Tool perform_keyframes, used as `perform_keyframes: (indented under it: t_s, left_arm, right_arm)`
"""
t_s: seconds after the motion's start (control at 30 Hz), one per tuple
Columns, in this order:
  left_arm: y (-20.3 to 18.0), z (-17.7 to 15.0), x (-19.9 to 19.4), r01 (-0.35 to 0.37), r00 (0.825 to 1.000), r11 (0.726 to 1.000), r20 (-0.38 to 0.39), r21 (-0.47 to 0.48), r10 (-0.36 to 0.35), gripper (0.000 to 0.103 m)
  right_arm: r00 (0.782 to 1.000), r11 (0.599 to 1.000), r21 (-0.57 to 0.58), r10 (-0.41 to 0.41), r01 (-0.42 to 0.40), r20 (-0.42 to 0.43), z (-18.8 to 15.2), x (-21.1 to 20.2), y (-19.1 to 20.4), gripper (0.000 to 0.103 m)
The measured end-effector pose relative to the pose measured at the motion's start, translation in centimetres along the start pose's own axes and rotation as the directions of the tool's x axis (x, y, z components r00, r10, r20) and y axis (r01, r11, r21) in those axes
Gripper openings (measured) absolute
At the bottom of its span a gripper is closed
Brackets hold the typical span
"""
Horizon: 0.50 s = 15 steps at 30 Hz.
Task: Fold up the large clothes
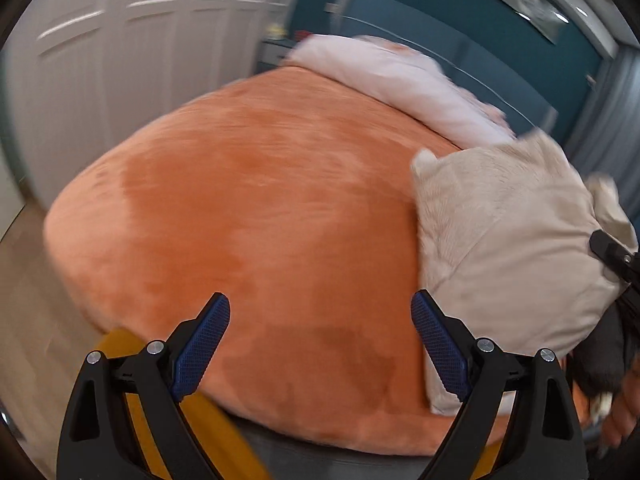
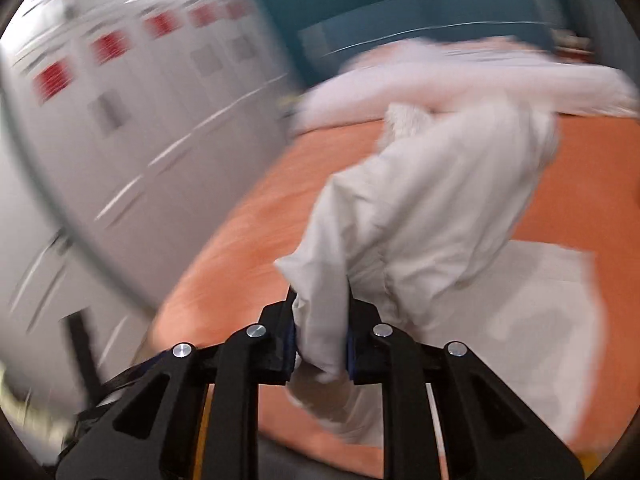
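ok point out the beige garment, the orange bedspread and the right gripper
beige garment [image 2: 432, 200]: right wrist view, lifted middle of the cloth
orange bedspread [image 1: 248, 208]: left wrist view, bare middle
right gripper [image 2: 322, 344]: right wrist view, between fingertips clamping the cloth

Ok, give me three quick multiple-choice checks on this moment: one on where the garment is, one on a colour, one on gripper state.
1. Where is the beige garment?
A. on the floor
B. over the orange bedspread
C. hanging on the wardrobe

2. What colour are the left gripper pads?
A. blue
B. red
C. white

3. What is the right gripper doing?
A. open, empty
B. shut on nothing
C. shut on the garment

Answers: 1 B, it hangs over the bed; 2 A, blue pads show; 3 C, cloth is pinched between its pads.
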<state>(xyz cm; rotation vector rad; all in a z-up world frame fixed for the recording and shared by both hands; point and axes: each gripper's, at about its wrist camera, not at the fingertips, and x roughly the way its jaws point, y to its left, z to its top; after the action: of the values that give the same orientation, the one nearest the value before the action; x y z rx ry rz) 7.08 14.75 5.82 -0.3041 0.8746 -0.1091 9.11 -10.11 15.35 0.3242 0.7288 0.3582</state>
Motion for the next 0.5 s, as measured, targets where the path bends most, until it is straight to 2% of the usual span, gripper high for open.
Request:
perform_keyframes:
  t_s: [0.03,0.07,0.1,0.13,0.17,0.2,0.27,0.3,0.33,0.37,0.4,0.43,0.5]
  left_arm:
    - [1.5,0.2,-0.1,-0.024,1.000,0.999,-0.002,-0.035,0.024,0.089]
    - [3.0,0.3,-0.1,-0.042,0.999,0.996,-0.007,-0.074,0.042,0.089]
    - [4.6,0.4,-0.3,-0.054,0.999,0.991,-0.010,-0.124,0.053,0.089]
    - [6.4,0.4,-0.7,-0.071,0.997,0.982,-0.010,-0.177,0.071,0.089]
    - [7.5,0.6,-0.9,-0.085,0.996,0.975,-0.009,-0.205,0.085,0.089]
    - [9.0,0.8,-1.3,-0.109,0.994,0.964,-0.003,-0.241,0.111,0.089]
    - [11.0,1.2,-2.1,-0.132,0.989,0.946,0.025,-0.297,0.146,0.089]
    - [11.1,1.7,-2.4,-0.113,0.990,0.946,0.047,-0.305,0.134,0.089]
    - [10.7,2.3,-2.4,-0.091,0.992,0.951,0.061,-0.294,0.113,0.089]
    - [9.3,3.1,-1.8,-0.058,0.995,0.964,0.068,-0.258,0.078,0.089]
    - [7.8,3.5,-1.3,-0.035,0.996,0.975,0.068,-0.220,0.051,0.089]
    - [6.1,3.9,-0.4,-0.011,0.998,0.984,0.063,-0.177,0.023,0.089]
    - [1.8,4.3,2.2,0.043,0.998,0.996,0.041,-0.072,-0.040,0.089]
  right_arm:
    - [0.998,0.998,-0.031,0.060,-0.061,-0.031,-0.3,1.5,1.6,0.031]
    - [0.989,0.988,-0.070,0.132,-0.137,-0.071,-1.0,3.3,3.7,0.035]
    - [0.972,0.971,-0.111,0.200,-0.213,-0.121,-2.2,4.9,6.0,0.035]
    - [0.962,0.957,-0.140,0.233,-0.252,-0.140,-3.1,5.3,7.4,0.035]
    - [0.955,0.941,-0.173,0.271,-0.290,-0.123,-4.2,4.8,8.3,0.035]
    - [0.955,0.938,-0.185,0.280,-0.293,-0.096,-4.6,4.1,8.2,0.035]
    - [0.973,0.960,-0.159,0.226,-0.231,-0.050,-4.7,3.0,5.8,0.034]
    - [0.988,0.985,-0.082,0.146,-0.149,-0.039,-4.4,2.8,2.2,0.031]
    - [0.996,0.996,-0.025,0.084,-0.085,-0.040,-4.3,2.8,-0.3,0.026]
    - [0.999,0.999,0.049,0.006,-0.003,-0.052,-4.3,2.9,-3.6,0.018]
    - [0.994,0.986,0.141,-0.082,0.092,-0.075,-4.5,2.7,-7.6,0.013]
    - [0.988,0.969,0.199,-0.134,0.148,-0.081,-4.7,2.1,-10.4,0.013]
    - [0.970,0.937,0.252,-0.232,0.243,-0.075,-5.0,0.5,-14.9,0.013]
